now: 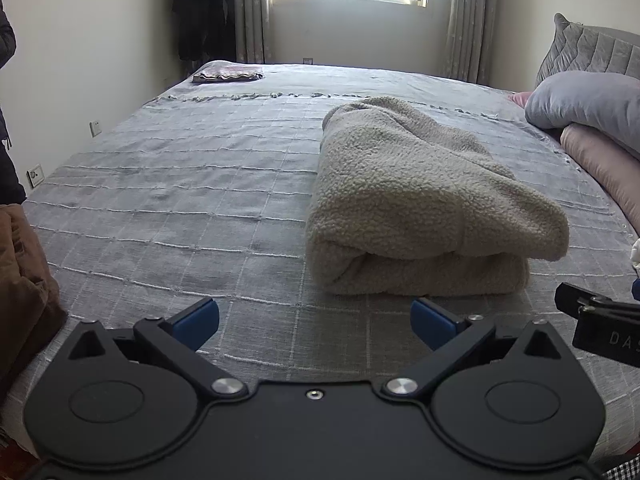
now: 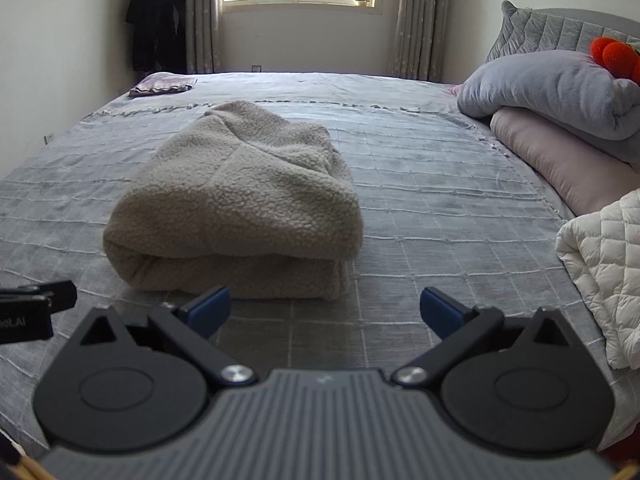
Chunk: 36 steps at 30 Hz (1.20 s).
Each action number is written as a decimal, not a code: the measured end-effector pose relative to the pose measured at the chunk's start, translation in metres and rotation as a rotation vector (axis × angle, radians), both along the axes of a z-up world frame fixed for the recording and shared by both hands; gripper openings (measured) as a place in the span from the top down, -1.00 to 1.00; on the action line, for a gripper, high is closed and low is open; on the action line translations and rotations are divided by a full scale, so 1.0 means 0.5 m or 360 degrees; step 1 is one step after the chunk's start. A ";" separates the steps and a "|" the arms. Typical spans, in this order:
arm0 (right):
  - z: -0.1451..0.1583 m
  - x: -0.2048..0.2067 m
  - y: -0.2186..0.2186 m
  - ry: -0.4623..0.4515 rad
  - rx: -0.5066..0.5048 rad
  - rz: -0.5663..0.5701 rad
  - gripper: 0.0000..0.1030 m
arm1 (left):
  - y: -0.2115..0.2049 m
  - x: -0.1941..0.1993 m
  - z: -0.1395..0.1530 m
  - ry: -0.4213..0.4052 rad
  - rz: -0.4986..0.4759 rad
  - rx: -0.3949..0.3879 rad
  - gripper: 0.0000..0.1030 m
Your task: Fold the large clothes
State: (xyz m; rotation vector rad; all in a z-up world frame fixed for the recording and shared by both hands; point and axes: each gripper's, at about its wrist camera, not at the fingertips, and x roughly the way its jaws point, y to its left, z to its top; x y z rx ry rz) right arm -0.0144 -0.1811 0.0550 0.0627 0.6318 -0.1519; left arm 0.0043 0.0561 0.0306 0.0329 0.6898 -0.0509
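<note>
A beige fleece garment (image 1: 412, 200) lies folded into a thick bundle on the grey checked bedspread (image 1: 180, 208). My left gripper (image 1: 315, 322) hovers just in front of its near left corner, jaws wide open, nothing between the blue pads. In the right wrist view the same fleece bundle (image 2: 240, 200) sits ahead and slightly left. My right gripper (image 2: 326, 312) is open and empty just short of the bundle's near right corner. Each gripper shows at the edge of the other's view: the right gripper's body (image 1: 600, 320) and the left gripper's body (image 2: 36, 304).
A grey quilt (image 2: 560, 92) on a pink pillow (image 2: 560, 168) lies at the right. A white quilted jacket (image 2: 600, 280) sits at the near right, a brown garment (image 1: 24, 288) at the near left. A small folded cloth (image 1: 228, 76) rests at the far corner.
</note>
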 end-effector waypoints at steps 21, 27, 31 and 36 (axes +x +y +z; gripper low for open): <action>-0.066 0.048 -0.013 0.0058 0.0049 0.0009 -1.00 | -0.011 0.049 -0.052 0.0117 -0.0050 -0.0006 -1.00; -0.081 0.050 -0.009 0.0081 0.0086 0.0038 -1.00 | -0.009 0.046 -0.054 0.0118 -0.0040 0.0004 -1.00; -0.078 0.047 -0.010 0.0077 0.0080 0.0043 -1.00 | -0.011 0.046 -0.057 0.0128 -0.0043 0.0003 -1.00; -0.068 0.043 -0.020 0.0061 0.0072 0.0019 -1.00 | -0.010 0.049 -0.060 0.0129 -0.0034 -0.0018 -1.00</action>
